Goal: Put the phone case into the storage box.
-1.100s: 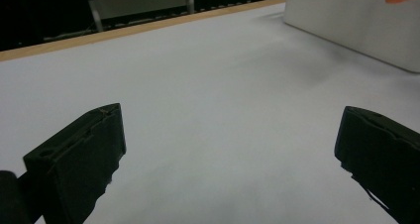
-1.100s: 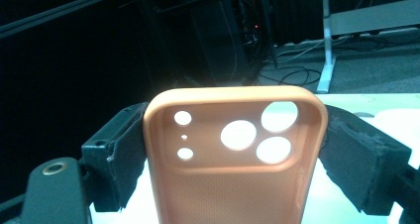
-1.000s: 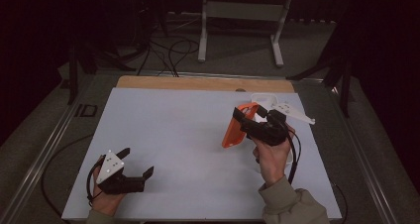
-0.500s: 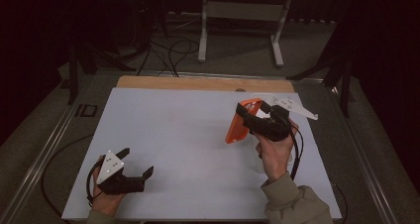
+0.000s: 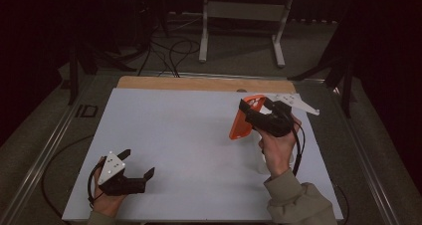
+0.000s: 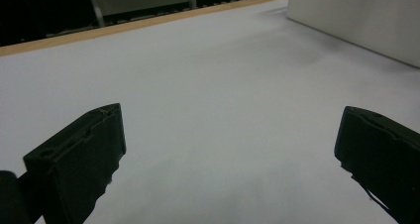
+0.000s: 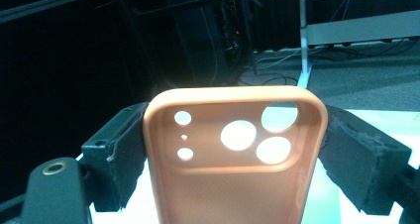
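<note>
An orange phone case [image 5: 243, 121] hangs above the right half of the white table [image 5: 189, 135], clamped by its long sides in my right gripper [image 5: 250, 113]. In the right gripper view the orange phone case [image 7: 235, 159] stands upright with its inside and camera holes facing the camera, and my right gripper [image 7: 233, 154] presses it from both sides. My left gripper [image 5: 137, 165] rests low near the table's front left corner, held by a hand. Its jaws stand wide apart over bare table, and in the left gripper view the left gripper [image 6: 233, 149] has nothing between them.
A wooden strip [image 5: 199, 83] runs along the table's far edge. Beyond it on the floor stand a metal frame [image 5: 244, 21] and loose cables [image 5: 169, 48]. A white block [image 6: 361, 21] lies at the upper right of the left gripper view.
My right gripper has carried the orange case slightly right and farther up the table, lifting it more upright. The left gripper has stayed in place.
</note>
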Available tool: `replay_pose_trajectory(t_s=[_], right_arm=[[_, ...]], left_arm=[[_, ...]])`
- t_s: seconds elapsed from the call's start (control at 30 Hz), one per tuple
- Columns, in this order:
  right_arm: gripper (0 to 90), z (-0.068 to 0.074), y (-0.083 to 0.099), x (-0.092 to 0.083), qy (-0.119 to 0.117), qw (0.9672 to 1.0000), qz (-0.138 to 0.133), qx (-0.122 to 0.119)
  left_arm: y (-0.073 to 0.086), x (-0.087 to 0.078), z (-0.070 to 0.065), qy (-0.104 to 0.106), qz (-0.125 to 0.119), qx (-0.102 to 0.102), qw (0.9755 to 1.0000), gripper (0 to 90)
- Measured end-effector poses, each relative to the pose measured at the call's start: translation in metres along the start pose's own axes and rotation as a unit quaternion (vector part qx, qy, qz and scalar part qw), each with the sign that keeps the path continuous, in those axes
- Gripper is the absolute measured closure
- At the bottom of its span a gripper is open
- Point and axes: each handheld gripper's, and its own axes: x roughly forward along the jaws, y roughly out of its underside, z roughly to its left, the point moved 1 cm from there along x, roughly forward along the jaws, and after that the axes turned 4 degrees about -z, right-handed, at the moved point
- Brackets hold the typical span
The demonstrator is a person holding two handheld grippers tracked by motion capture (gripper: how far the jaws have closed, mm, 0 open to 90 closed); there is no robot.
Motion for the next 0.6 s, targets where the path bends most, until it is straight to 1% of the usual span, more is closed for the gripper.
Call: replay_pose_trajectory(t_s=[0.6], right_arm=[[16.6, -0.012, -0.007, 0.005, 0.023, 0.9997, -0.001, -0.006]], left_arm=[[0.000, 0.000, 0.000, -0.002, 0.000, -0.002, 1.0000, 0.3]])
